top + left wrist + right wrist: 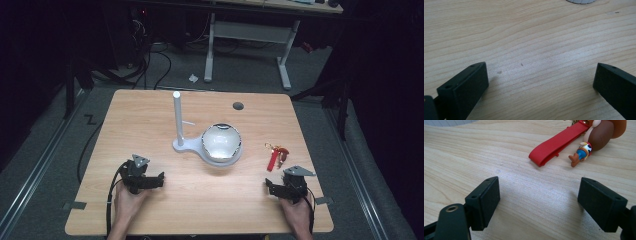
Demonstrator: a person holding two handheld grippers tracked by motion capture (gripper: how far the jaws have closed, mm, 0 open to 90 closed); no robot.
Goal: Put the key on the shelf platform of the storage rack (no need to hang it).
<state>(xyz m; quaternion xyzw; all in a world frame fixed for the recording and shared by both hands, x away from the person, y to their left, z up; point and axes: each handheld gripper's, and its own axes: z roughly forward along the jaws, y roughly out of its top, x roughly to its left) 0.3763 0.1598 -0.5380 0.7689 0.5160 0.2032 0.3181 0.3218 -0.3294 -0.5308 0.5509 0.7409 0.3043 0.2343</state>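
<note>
Pale wood grain across the whole surface point(200, 200), with a white stand point(186, 145) at its middle as the landmark: flat base, tall upright post point(177, 117) rising from the base's left end. On the right part of that base, a shiny rounded bowl point(221, 142), tilted so the inside faces the near edge. Well to the right of the stand, apart from it, a keyring point(276, 155): red strap point(556, 143) lying flat, and touching its far end a small cartoon figure point(596, 141) with a brown hat and blue and red clothes, lying on its side. Behind the stand, toward the far right, a small dark round hole point(238, 106) in the wood. Nearer than the stand and to its left, the left claw point(149, 181), held in a hand point(127, 202) at the near edge, jaws spread wide with bare wood between them and nothing gripped; in the left gripper view point(540, 80), a sliver of the stand's grey-white base at the top edge. Nearer than the stand and far to its right, the right claw point(280, 187), held in the other hand point(296, 212), jaws likewise spread wide and empty point(539, 197), low over the wood and pointed at the strap just ahead, not touching it.
</note>
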